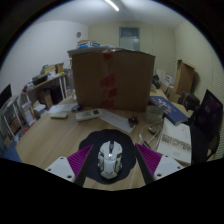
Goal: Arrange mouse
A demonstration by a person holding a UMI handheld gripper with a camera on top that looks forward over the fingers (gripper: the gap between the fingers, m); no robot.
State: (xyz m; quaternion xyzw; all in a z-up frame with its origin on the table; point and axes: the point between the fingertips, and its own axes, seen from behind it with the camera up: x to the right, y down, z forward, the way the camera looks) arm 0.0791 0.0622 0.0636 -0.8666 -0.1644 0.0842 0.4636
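A white mouse (109,156) with dark trim lies on a round black mat (96,140) on the wooden desk (50,140). It points away from me and stands between the fingers of my gripper (112,164). The left magenta pad (84,160) and the right one (149,158) each keep a clear gap from the mouse's sides. The gripper is open and holds nothing.
A large cardboard box (112,78) stands on the desk beyond the mat. A flat white item (113,119) lies before it. White boxes and cables (178,140) crowd the right side. Shelves with clutter (42,88) line the left.
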